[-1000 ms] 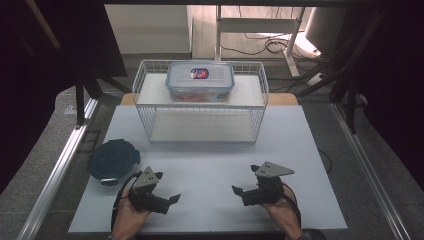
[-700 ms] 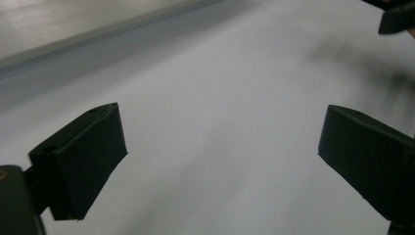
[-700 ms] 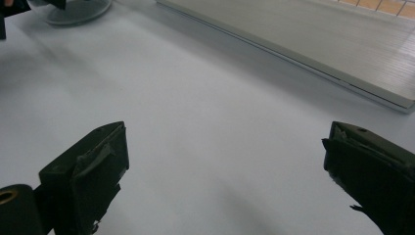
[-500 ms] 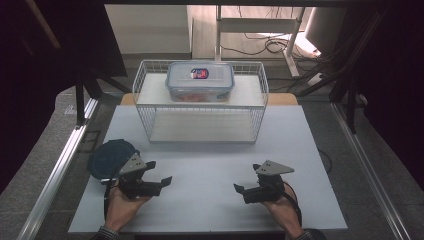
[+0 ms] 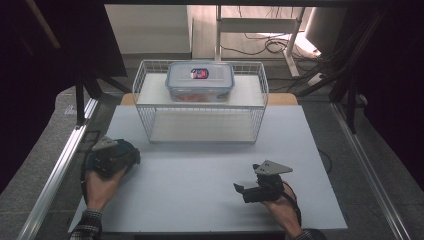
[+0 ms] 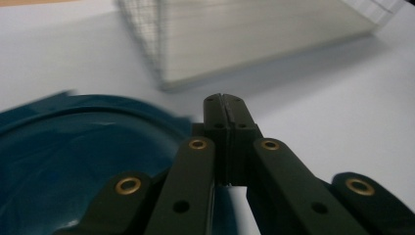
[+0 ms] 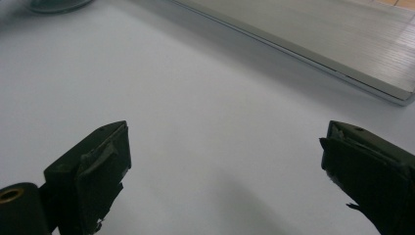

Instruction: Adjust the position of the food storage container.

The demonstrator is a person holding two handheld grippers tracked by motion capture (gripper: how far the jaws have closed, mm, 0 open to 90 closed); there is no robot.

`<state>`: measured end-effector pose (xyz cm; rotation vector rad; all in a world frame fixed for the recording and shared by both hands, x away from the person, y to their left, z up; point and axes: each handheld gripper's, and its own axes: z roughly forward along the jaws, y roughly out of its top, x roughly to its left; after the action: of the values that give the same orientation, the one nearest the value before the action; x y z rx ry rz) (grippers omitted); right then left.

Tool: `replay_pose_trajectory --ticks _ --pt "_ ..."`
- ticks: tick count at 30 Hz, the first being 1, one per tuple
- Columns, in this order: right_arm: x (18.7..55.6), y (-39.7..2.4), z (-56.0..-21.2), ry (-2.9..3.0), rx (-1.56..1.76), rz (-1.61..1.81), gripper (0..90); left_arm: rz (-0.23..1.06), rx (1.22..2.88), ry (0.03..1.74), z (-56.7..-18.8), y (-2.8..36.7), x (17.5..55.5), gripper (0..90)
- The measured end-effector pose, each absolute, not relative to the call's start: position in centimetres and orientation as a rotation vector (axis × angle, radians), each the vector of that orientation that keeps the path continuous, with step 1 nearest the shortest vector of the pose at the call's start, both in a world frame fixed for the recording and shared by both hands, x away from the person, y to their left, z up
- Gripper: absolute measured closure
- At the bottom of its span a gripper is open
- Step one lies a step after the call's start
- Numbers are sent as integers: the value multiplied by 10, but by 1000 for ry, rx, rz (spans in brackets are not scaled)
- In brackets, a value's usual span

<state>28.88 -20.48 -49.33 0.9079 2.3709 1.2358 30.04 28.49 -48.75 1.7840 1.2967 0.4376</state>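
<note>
The dark blue plate (image 5: 122, 152) lies at the table's (image 5: 200, 185) 9 o'clock side, near the left edge and well short of the wire basket (image 5: 202, 107). It is round, so it has no long axis; it lies flat, hollow side up, as the left gripper view shows its rim and blue inside (image 6: 73, 161).

The left gripper (image 5: 112, 156) hangs over the plate, its tips pointing toward 1 o'clock, at the basket's near left corner. Its jaws have just been closing and now stand together, tip against tip, with nothing visible between them in the left gripper view (image 6: 226, 110); the plate's rim runs just beside and under them, and whether they touch it cannot be told.

The right gripper (image 5: 242, 190) sits at the table's 5 o'clock part, well apart from the plate, pointing toward 9 o'clock. Its jaws stand wide apart over bare white table, holding nothing.

In the basket, at 12 o'clock, a clear lidded box (image 5: 200, 80) rests on the upper shelf.
</note>
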Motion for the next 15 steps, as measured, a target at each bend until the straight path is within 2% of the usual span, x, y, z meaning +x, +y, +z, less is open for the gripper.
replay_pose_trajectory --ticks 3,5,8,15 --pt "289 -205 -494 2374 915 1234 41 419 1727 1344 -486 301 303 900" --pt "290 -205 -495 2379 915 1228 42 500 1751 1374 -482 308 302 900" --pt "290 -204 -495 2385 913 1222 43 495 1697 1411 -483 324 302 900" --pt "290 -203 -497 2404 908 1203 47 580 1637 1520 -487 359 296 900"
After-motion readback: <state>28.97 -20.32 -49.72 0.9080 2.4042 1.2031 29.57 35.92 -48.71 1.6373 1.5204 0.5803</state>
